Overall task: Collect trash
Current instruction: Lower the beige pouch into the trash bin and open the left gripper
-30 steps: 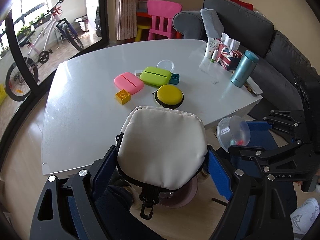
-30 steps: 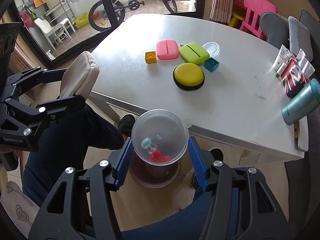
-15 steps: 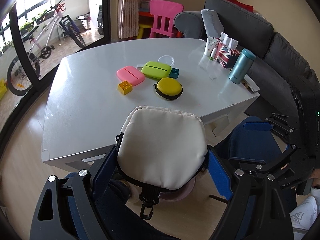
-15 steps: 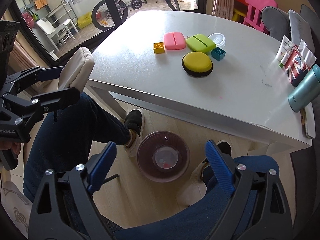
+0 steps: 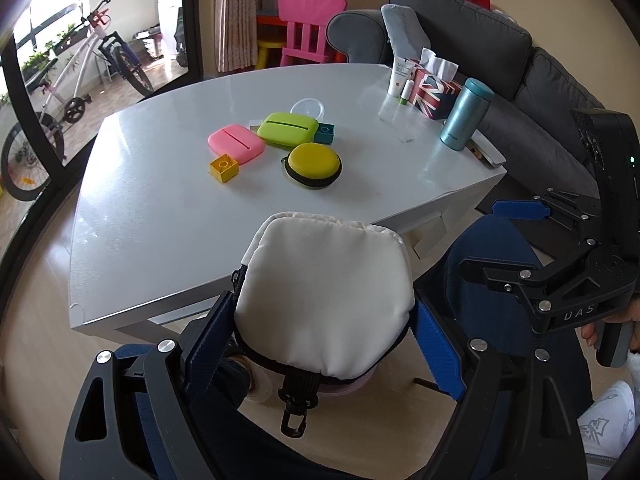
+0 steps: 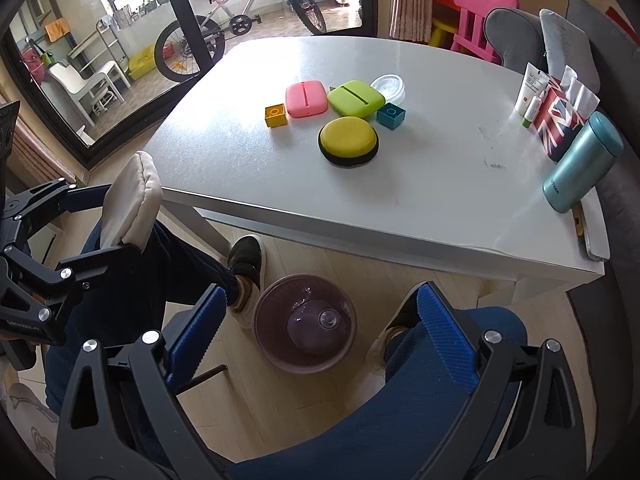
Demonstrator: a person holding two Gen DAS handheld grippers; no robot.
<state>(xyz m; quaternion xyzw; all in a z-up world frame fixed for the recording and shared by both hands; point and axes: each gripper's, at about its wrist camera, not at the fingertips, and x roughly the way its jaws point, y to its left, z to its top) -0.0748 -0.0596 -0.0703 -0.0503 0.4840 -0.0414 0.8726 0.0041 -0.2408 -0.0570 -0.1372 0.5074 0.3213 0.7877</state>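
Living room with sofa and glass door; white counter [image 6: 400, 184] across upper frame. Pink bin [image 6: 306, 326] on the floor, lower centre, clear cup [image 6: 316, 326] lying inside. Left tongs [image 5: 324, 312] clamped on a white pouch [image 5: 324, 296], lower centre. Right tongs [image 6: 316, 328] opening wide above the bin, nothing between them. Advice: centre the pouch over the bin before letting go.
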